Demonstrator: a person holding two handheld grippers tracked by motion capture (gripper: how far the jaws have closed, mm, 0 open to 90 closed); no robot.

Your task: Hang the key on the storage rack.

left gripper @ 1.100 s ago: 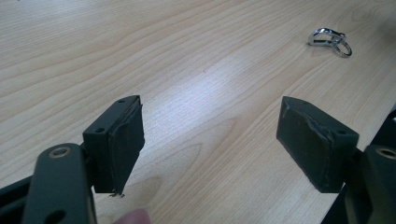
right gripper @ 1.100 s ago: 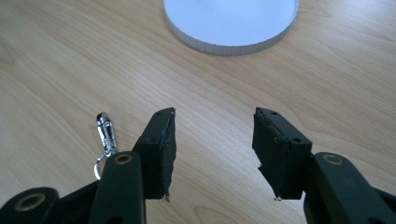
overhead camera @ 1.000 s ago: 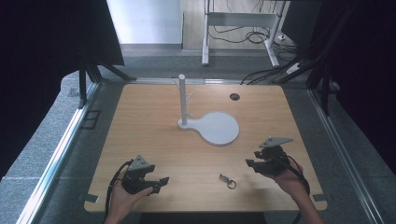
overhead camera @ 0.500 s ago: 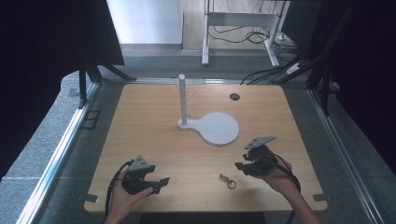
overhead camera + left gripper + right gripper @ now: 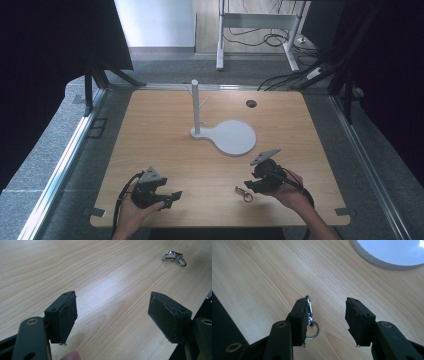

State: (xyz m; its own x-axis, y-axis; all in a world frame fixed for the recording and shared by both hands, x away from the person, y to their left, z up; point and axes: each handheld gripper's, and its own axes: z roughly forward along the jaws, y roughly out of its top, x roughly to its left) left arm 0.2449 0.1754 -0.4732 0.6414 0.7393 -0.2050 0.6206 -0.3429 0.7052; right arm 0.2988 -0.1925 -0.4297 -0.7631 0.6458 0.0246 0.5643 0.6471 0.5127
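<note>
Overhead, from the high view, a wooden table is seen with a white peg stand on a round white base near its middle. A small metal key clasp lies on the wood near the front edge, and the right gripper is held just beside it, jaws lowered toward it. The left gripper is held low at the front left, well apart from the clasp.

Next, in the left gripper view, the left gripper is seen wide open with nothing between its pads; the clasp lies far off on bare wood.

Lastly, in the right gripper view, the right gripper is seen partly open and empty. The clasp lies against the inner face of the left-hand jaw, its ring toward the camera; whether it is actually touched cannot be told. A pick-up seems to be the step in hand. It would be done best if the jaws were shifted so that the clasp sits centred between them, then lowered to the wood before being closed on the clasp's body rather than its loose ring.
</note>
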